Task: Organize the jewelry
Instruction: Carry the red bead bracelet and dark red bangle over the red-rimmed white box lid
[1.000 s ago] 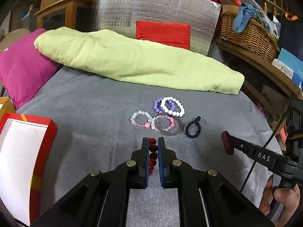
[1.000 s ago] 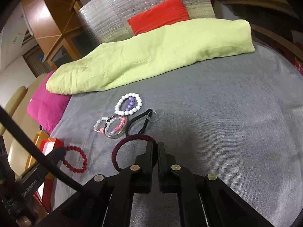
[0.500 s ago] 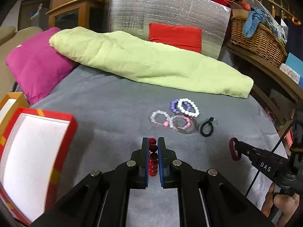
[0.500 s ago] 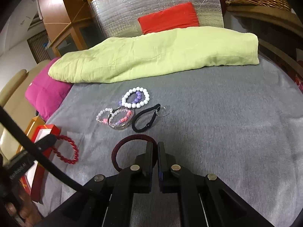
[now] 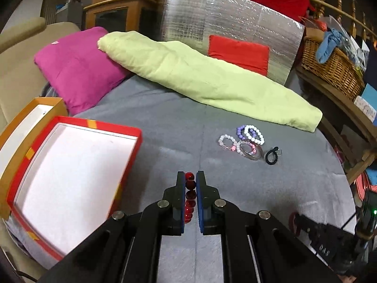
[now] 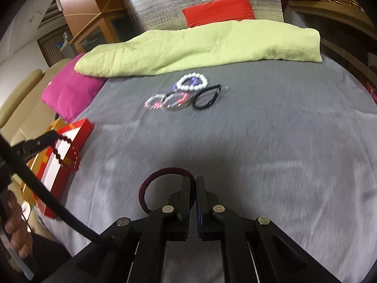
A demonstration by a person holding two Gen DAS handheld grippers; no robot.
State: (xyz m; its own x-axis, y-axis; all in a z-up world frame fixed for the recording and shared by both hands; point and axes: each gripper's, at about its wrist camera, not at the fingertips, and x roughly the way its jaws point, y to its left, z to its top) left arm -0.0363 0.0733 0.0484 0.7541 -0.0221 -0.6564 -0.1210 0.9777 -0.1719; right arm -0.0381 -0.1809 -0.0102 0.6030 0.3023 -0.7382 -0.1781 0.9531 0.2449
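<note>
My left gripper (image 5: 190, 176) is shut on a red bead bracelet (image 5: 190, 194), held above the grey bedspread just right of the open red box (image 5: 70, 165). From the right wrist view that bracelet (image 6: 67, 151) dangles from the left gripper (image 6: 55, 135) over the box's edge (image 6: 80, 127). My right gripper (image 6: 193, 181) is shut on a dark maroon braided band (image 6: 162, 176), whose loop sticks out to the left. Further back lie a white bead bracelet (image 5: 254, 134), a purple one (image 5: 239, 131), a pale pink one (image 5: 226, 141), a clear bangle (image 5: 251, 149) and a black loop (image 5: 271, 156).
A folded lime-green blanket (image 5: 200, 75) and a magenta cushion (image 5: 77, 68) line the back of the bed. A silver panel with a red patch (image 5: 235, 30) stands behind. A wicker basket (image 5: 329, 61) sits on a wooden ledge at right. An orange box (image 5: 30, 115) lies beneath the red box.
Both grippers have swung left with their bracelets; the red box has come closer and larger in the left wrist view, and the jewelry pile has slid right and farther away.
</note>
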